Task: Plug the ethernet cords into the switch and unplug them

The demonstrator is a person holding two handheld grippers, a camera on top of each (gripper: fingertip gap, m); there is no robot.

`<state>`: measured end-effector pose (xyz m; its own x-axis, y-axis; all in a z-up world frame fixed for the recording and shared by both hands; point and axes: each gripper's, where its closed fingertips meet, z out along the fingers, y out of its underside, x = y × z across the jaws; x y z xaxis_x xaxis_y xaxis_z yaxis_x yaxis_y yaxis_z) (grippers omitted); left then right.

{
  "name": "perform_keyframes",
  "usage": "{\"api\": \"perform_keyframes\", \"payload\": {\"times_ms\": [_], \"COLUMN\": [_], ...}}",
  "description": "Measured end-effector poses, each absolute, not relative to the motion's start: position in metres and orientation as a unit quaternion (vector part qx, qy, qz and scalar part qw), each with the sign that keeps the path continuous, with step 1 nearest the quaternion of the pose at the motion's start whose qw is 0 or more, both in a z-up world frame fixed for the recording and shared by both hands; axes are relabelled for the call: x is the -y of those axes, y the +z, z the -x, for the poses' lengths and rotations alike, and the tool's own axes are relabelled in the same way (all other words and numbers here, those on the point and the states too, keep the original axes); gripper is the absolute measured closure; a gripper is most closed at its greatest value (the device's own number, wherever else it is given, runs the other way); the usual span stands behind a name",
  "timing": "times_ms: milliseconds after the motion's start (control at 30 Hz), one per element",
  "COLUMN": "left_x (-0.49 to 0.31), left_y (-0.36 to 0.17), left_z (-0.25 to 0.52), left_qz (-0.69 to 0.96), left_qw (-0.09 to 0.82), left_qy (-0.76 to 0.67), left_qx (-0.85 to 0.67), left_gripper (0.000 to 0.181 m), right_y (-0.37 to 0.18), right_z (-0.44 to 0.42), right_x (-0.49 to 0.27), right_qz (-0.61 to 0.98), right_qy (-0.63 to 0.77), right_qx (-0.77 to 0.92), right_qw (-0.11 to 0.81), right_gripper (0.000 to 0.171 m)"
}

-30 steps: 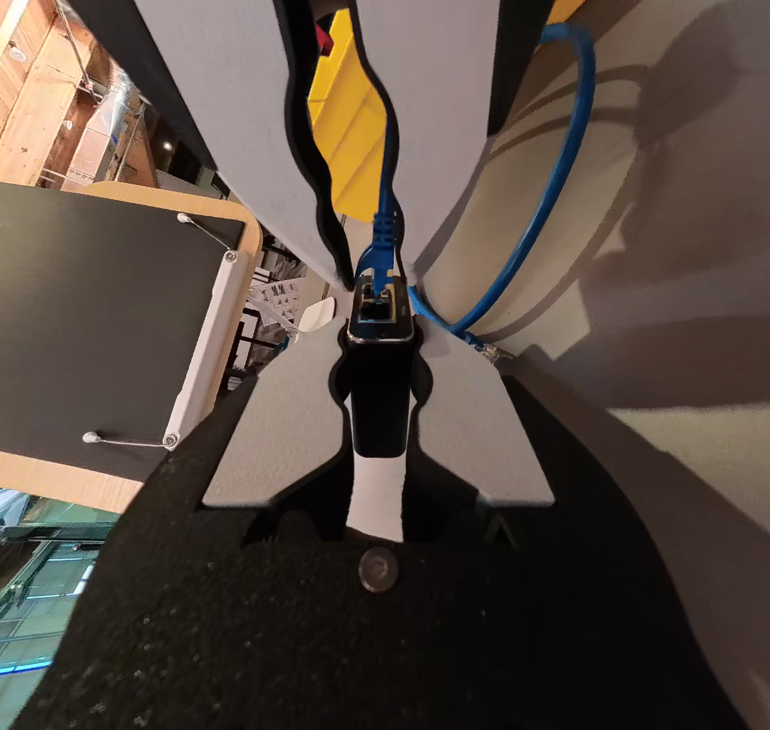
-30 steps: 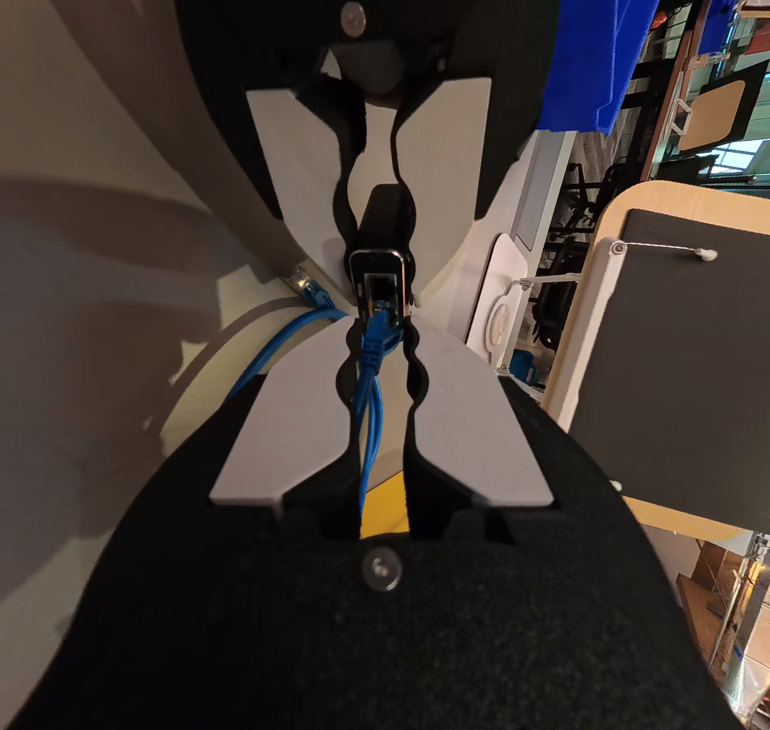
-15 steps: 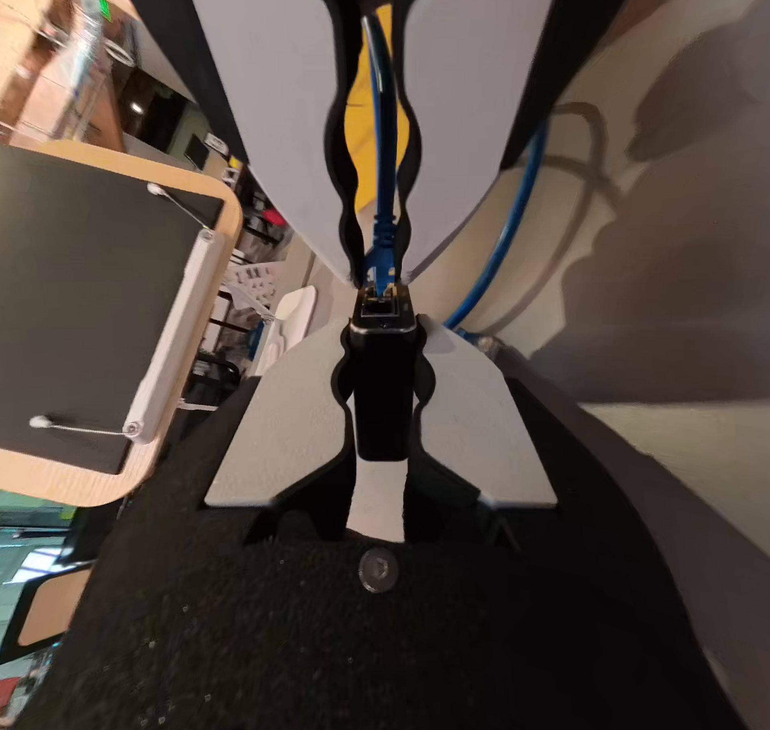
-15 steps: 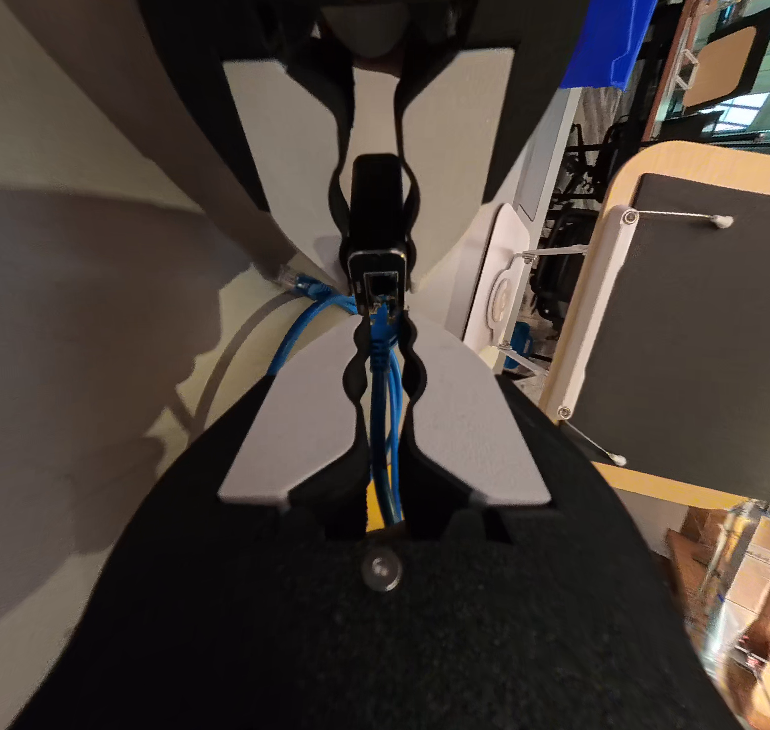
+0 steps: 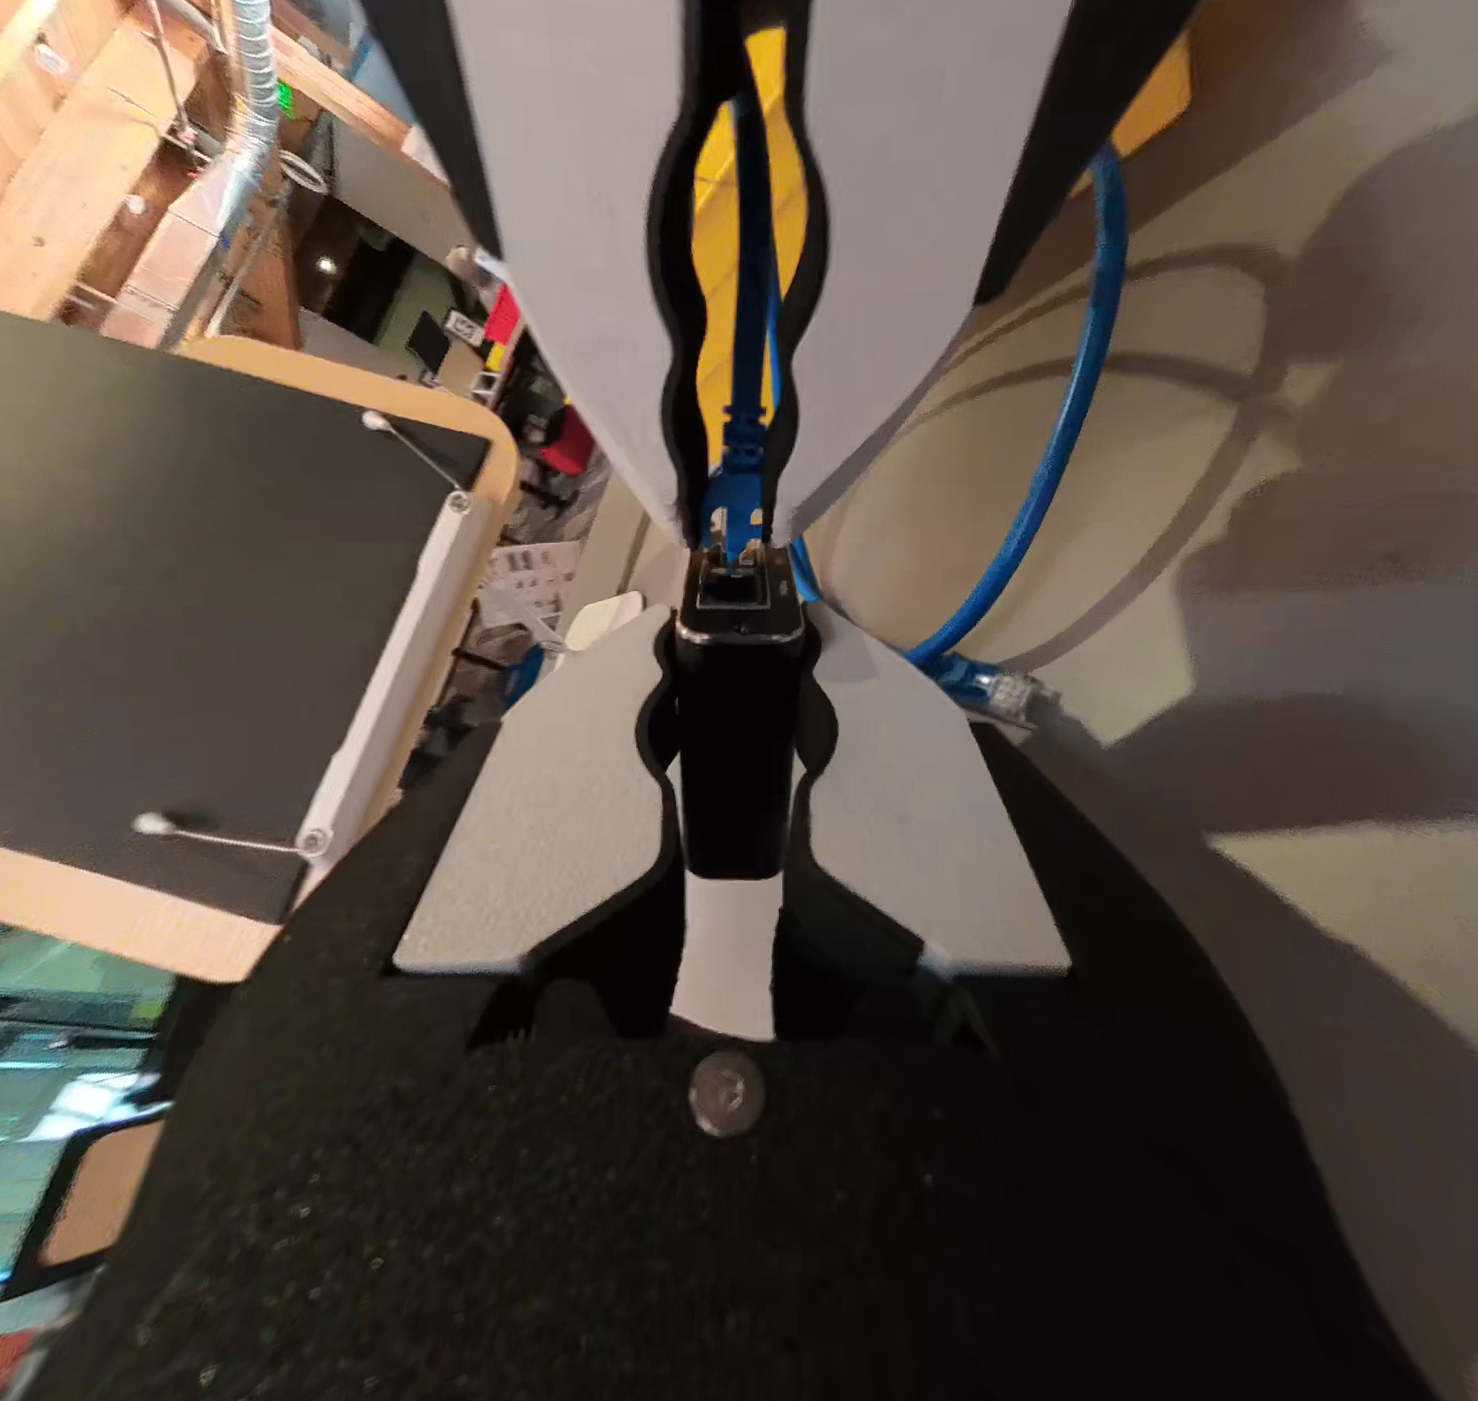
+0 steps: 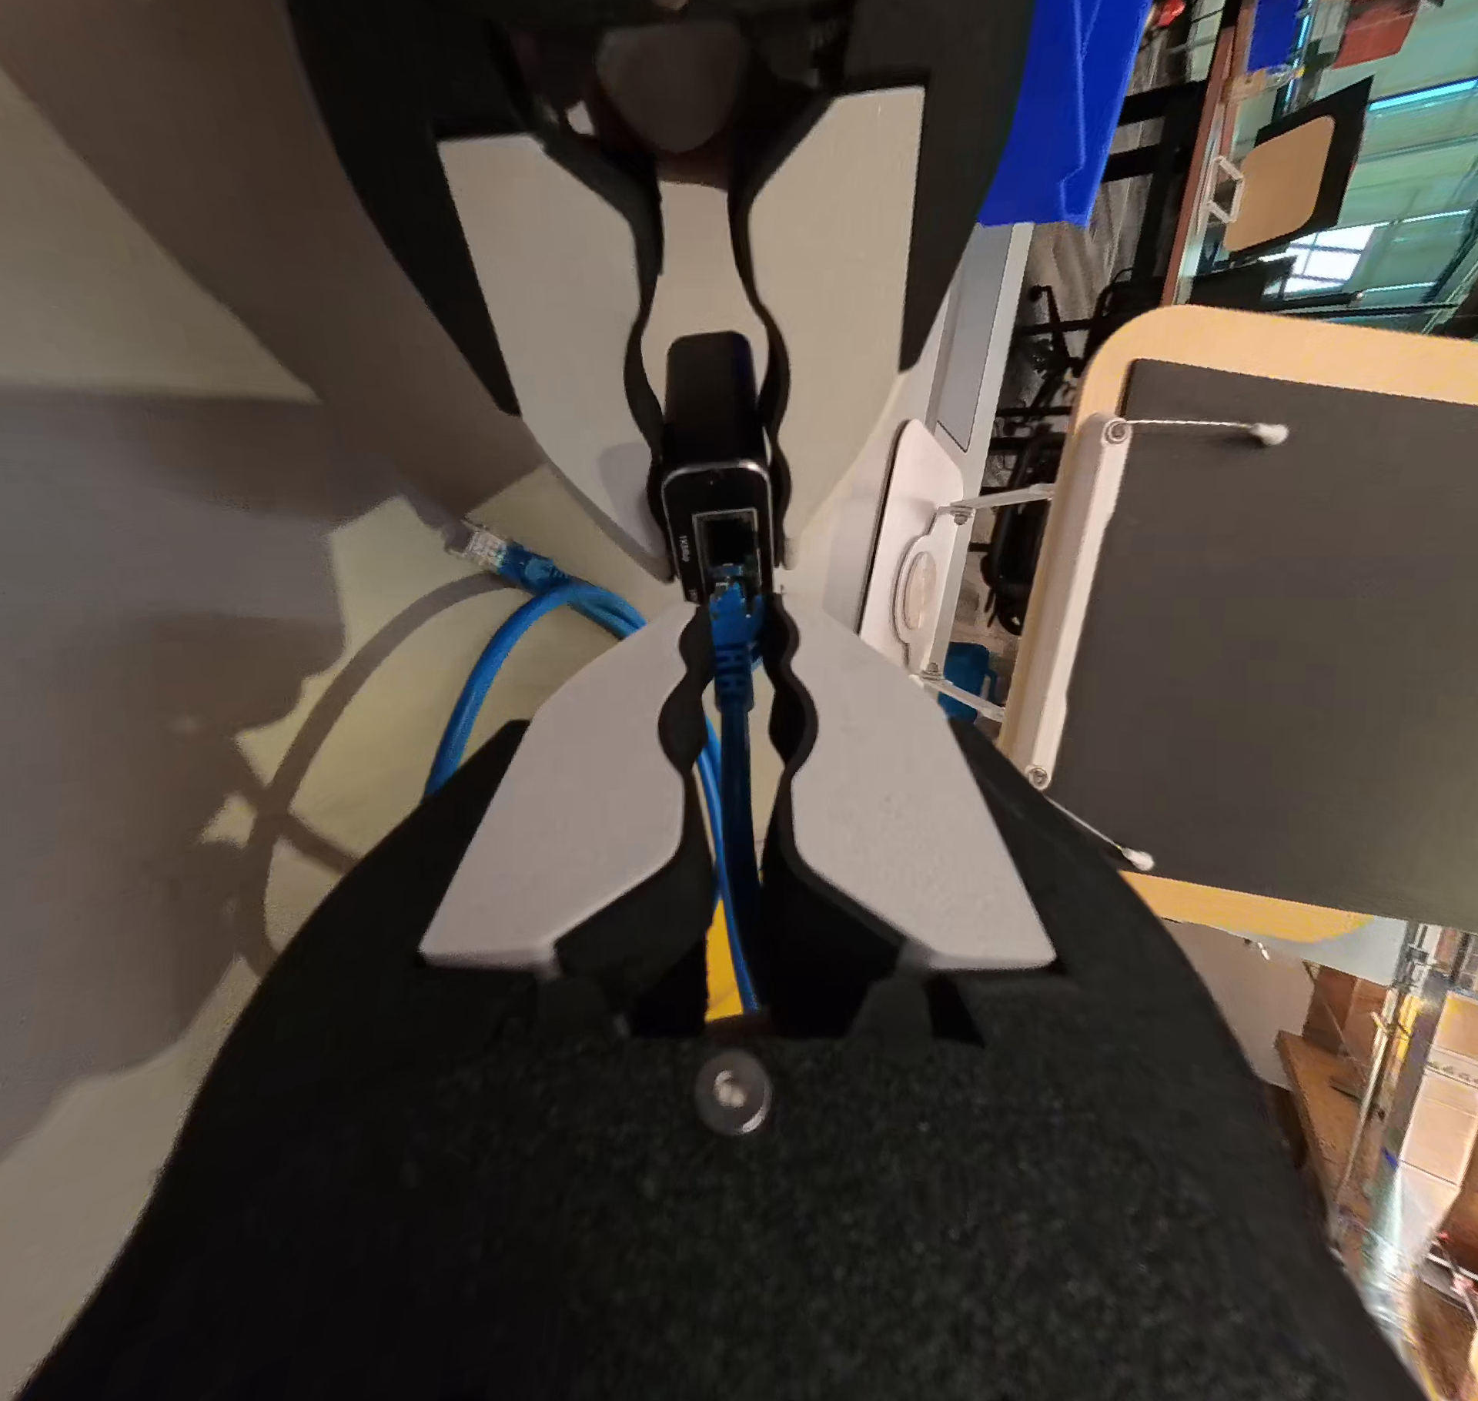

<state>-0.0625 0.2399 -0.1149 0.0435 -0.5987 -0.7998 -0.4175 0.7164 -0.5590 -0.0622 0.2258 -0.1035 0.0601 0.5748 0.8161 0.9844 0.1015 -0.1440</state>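
Switch (image 5: 737,731): black, slim, silver-rimmed port | blue cord plug (image 5: 737,511) at port

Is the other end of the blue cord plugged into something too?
No, the blue cord's clear-tipped far plug lies loose on the pale tabletop.

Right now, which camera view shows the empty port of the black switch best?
The right wrist view: the switch turns its port face towards this camera, with the blue plug just below. In the left wrist view the port appears foreshortened.
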Motion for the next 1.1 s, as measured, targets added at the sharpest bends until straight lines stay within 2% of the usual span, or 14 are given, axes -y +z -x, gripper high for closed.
{"api": "perform_keyframes", "payload": {"times_ms": [133, 267, 333, 433, 533, 600, 800, 1100], "left_x": [-0.239, -0.243, -0.243, -0.239, -0.231, -0.227, -0.226, -0.226], "left_y": [-0.129, -0.120, -0.110, -0.092, -0.078, -0.075, -0.074, -0.076], "left_z": [0.059, 0.064, 0.067, 0.071, 0.074, 0.075, 0.074, 0.073], "left_qz": [0.360, 0.295, 0.249, 0.198, 0.163, 0.148, 0.152, 0.147], "left_qw": [0.610, 0.658, 0.687, 0.724, 0.749, 0.756, 0.756, 0.752], "left_qy": [-0.037, 0.023, 0.060, 0.109, 0.140, 0.154, 0.158, 0.166], "left_qx": [-0.705, -0.693, -0.680, -0.652, -0.627, -0.619, -0.617, -0.621], "left_gripper": [0.157, 0.157, 0.157, 0.157, 0.157, 0.157, 0.157, 0.157], "right_y": [-0.120, -0.112, -0.104, -0.094, -0.084, -0.079, -0.080, -0.083], "right_z": [0.059, 0.065, 0.065, 0.062, 0.076, 0.082, 0.083, 0.081], "right_x": [-0.225, -0.218, -0.210, -0.206, -0.194, -0.192, -0.194, -0.197], "right_qz": [0.678, 0.763, 0.826, 0.890, 0.858, 0.822, 0.788, 0.759], "right_qy": [-0.198, -0.090, 0.017, 0.231, 0.466, 0.546, 0.593, 0.629], "right_qx": [0.606, 0.523, 0.445, 0.268, 0.104, 0.037, 0.000, -0.035], "right_qw": [0.366, 0.368, 0.345, 0.289, 0.191, 0.158, 0.164, 0.167], "right_gripper": [0.159, 0.153, 0.139, 0.135, 0.129, 0.135, 0.154, 0.157]}}
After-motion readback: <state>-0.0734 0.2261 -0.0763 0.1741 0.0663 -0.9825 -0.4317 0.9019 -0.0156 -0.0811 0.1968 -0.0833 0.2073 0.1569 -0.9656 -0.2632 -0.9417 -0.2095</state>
